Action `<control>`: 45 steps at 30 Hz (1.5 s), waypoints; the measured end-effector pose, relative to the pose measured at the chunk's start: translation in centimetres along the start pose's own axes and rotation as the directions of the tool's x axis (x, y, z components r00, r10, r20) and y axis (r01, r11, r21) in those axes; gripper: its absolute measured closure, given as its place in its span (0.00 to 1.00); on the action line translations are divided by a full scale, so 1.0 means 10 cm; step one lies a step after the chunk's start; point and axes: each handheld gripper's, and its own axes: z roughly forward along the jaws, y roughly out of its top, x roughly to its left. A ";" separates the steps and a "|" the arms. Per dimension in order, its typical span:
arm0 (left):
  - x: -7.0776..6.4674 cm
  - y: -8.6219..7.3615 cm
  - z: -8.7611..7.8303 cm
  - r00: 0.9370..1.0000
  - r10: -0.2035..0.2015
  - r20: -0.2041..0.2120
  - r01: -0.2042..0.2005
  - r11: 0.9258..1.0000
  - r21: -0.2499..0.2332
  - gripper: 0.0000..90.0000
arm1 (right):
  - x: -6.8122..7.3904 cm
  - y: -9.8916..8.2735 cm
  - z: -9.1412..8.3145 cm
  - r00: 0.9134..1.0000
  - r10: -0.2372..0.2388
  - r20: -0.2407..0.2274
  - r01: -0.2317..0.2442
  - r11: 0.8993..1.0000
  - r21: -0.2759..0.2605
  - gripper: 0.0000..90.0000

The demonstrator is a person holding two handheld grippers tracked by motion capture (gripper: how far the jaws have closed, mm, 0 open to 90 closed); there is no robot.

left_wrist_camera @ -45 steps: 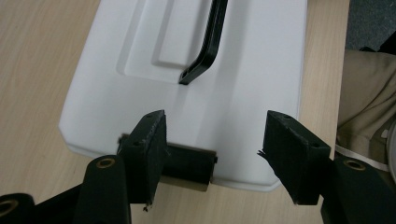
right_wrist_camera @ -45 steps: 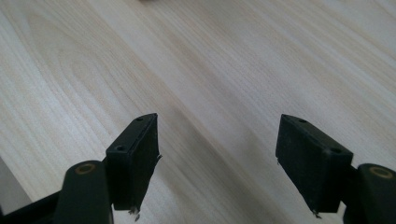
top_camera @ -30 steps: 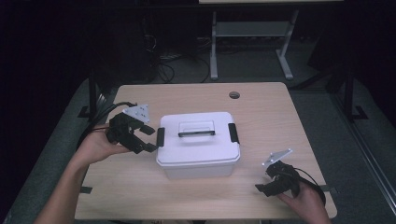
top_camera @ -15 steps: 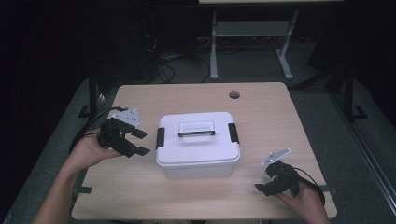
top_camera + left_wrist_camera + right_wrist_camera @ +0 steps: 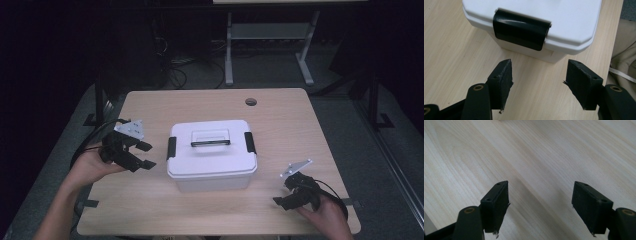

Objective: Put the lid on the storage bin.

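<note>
My left gripper (image 5: 134, 155) backs away toward 9 o'clock, off the white storage box (image 5: 212, 155).
Jaws spread, empty, facing its black latch (image 5: 521, 29); right gripper (image 5: 286, 196) splayed over bare table (image 5: 300, 125).

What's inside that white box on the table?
That cannot be seen. The white box is closed: its lid sits on top, with a black clip at each end and a handle in the middle. The walls are not see-through, so any contents stay hidden.

Table (image 5: 300, 130) evenly lit from above; surrounding room very dark. Soft shadows under the white box (image 5: 212, 172). Close views sharp, glare-free.
</note>
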 end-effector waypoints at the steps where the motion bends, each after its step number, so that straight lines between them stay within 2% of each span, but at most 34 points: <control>1: 0.00 -0.01 0.00 1.000 -0.002 0.000 0.002 1.000 -0.001 0.41 | 0.00 0.00 0.00 1.000 0.000 0.000 0.000 1.000 0.002 0.32; 15: 0.00 -0.20 0.07 0.999 -0.037 -0.002 0.037 0.999 -0.002 0.41 | 0.01 0.00 0.02 1.000 -0.004 -0.001 0.004 1.000 0.005 0.32; 16: 0.01 -0.21 0.07 1.000 -0.028 -0.003 0.028 1.000 0.002 0.41 | 0.01 0.00 0.02 1.000 -0.004 0.000 0.004 1.000 0.005 0.32; 17: 0.00 -0.22 0.08 0.999 -0.042 0.003 0.042 0.999 -0.001 0.41 | 0.01 0.00 0.02 1.000 -0.003 0.000 0.003 1.000 0.006 0.32; 21: 0.00 -0.26 0.11 0.999 -0.053 0.003 0.053 0.999 -0.004 0.41 | 0.01 0.00 0.02 1.000 -0.004 0.000 0.004 1.000 0.007 0.32; 26: 0.01 -0.31 0.13 0.999 -0.048 -0.003 0.048 0.999 0.001 0.40 | 0.00 -0.01 0.02 1.000 -0.003 0.004 0.003 1.000 0.006 0.32; 34: 0.00 -0.39 0.17 0.998 -0.067 0.004 0.067 0.998 -0.006 0.39 | 0.00 -0.02 0.02 1.000 -0.003 0.006 0.003 1.000 0.007 0.32; 45: -0.02 -0.51 0.24 0.997 -0.081 -0.008 0.081 0.997 -0.015 0.38 | 0.01 -0.01 0.02 1.000 -0.003 0.006 0.003 1.000 0.007 0.32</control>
